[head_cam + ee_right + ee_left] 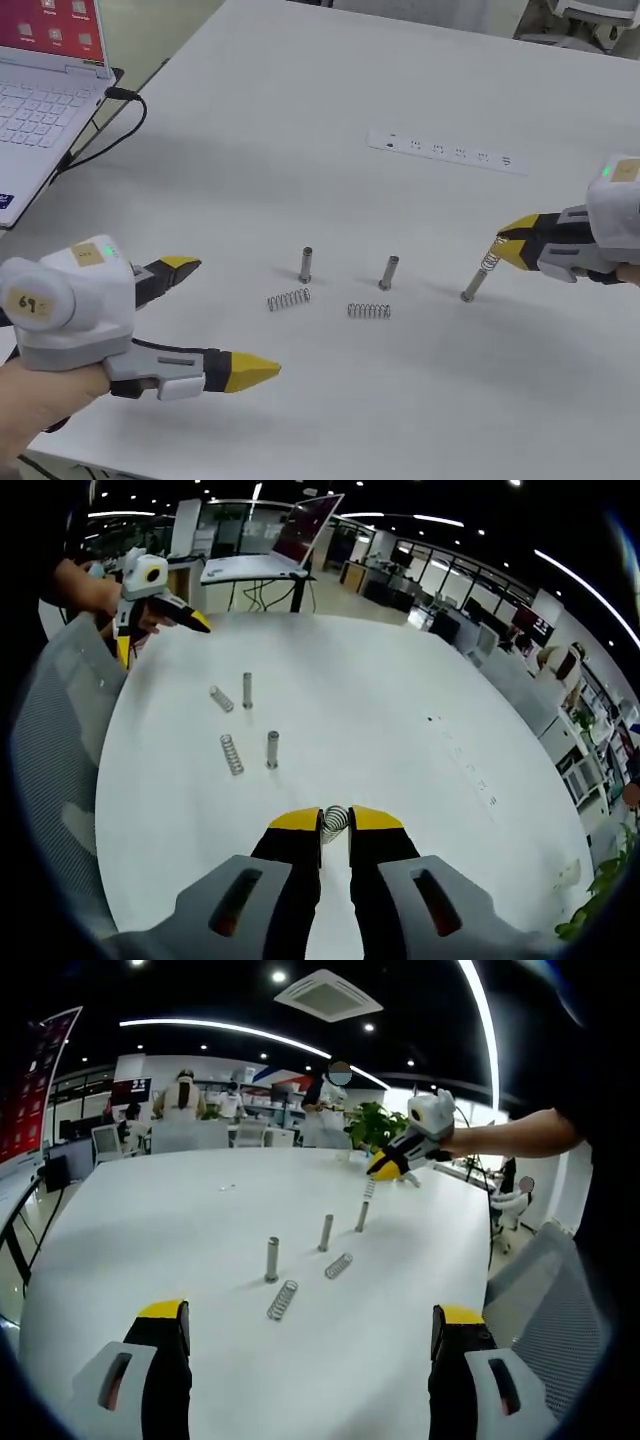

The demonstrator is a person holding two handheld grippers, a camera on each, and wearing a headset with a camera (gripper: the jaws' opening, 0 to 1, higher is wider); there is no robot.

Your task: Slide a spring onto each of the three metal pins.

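Right gripper (pixel 507 243) pinches a spring (pixel 490 259) at the tilted pin's (pixel 472 286) top.
Left gripper (pixel 235 316) hovers, jaws spread; loose springs (pixel 288 299) lie beside upright pins (pixel 306 265); power strip (pixel 445 152) well apart.

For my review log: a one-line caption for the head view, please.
Right gripper holds a spring against a tilted pin; left gripper open, two springs lying by two upright pins.
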